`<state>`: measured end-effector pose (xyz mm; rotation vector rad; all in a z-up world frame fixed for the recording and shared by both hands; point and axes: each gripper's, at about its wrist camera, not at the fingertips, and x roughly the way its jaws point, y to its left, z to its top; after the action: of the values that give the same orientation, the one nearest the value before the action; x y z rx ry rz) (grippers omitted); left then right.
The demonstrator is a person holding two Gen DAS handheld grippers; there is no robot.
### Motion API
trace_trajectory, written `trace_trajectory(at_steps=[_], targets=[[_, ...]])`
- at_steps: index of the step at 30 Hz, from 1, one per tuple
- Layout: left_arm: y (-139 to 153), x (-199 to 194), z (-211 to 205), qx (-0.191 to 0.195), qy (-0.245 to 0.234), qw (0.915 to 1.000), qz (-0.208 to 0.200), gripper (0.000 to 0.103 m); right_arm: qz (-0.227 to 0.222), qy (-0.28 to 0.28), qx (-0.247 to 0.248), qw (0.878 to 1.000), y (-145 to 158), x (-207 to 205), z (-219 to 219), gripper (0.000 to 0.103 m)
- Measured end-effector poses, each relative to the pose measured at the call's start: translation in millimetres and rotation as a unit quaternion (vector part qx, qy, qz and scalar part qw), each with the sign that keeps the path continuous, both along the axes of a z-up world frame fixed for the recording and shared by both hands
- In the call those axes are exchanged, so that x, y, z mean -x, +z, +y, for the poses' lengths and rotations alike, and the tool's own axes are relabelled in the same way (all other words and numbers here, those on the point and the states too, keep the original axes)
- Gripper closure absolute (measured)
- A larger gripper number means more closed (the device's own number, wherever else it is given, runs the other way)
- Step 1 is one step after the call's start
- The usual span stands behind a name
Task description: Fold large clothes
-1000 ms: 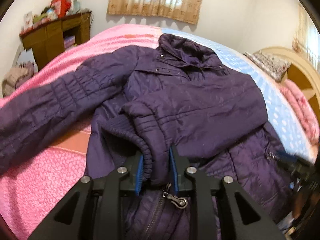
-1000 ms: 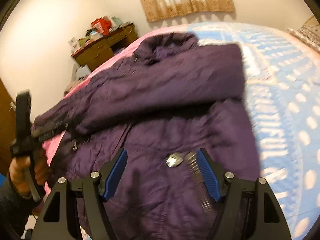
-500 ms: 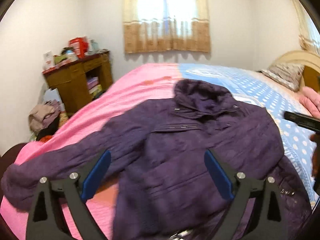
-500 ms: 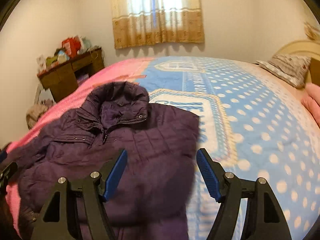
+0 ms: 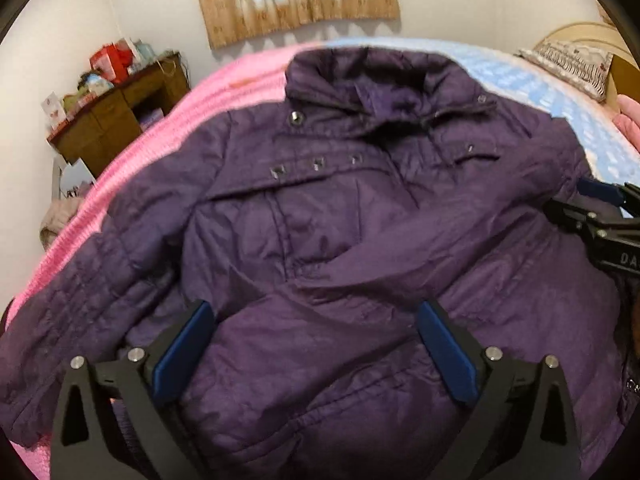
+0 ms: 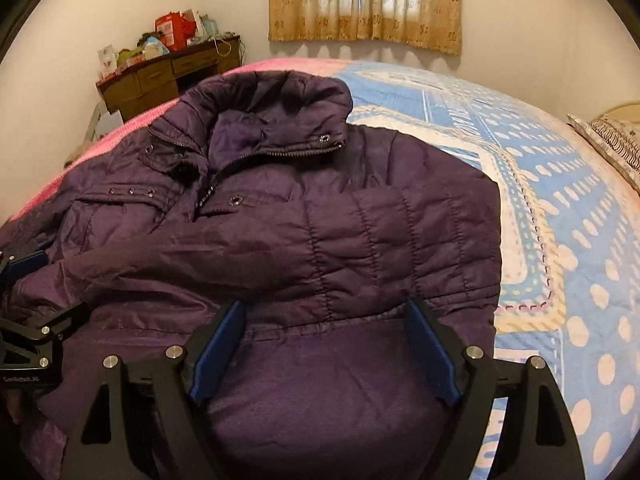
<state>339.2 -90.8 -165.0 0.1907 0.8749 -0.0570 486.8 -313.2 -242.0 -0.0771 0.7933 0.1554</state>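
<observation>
Left wrist view shows my left claw (image 5: 312, 352) spreading wide, empty, above the dark purple quilted jacket (image 5: 360, 240) lying on the bed (image 6: 560, 200). My right claw (image 6: 324, 344) is opening too, nothing gripped. One sleeve is folded across; next I judge the outstretched sleeve needs grasping.

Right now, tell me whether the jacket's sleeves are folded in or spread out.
One of each. On the jacket, one sleeve lies folded across the chest; the other sleeve still stretches out over the pink blanket.
</observation>
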Motion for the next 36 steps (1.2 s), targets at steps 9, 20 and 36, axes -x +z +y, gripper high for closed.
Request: trace_trajectory(at_steps=[9,20,36], targets=[[-7,-3,-1,0.008,0.013,0.9998,0.015,0.0,0.018,0.001,0.034,0.999,-6,-6,11,0.018],[-10,-7,-4,0.002,0.016,0.9998,0.013,0.0,0.02,-0.001,0.045,0.999,-8,-10,17,0.017],[-11,-6,-4,-0.002,0.018,0.9998,0.011,0.0,0.02,0.0,0.047,0.999,-8,-10,17,0.017]])
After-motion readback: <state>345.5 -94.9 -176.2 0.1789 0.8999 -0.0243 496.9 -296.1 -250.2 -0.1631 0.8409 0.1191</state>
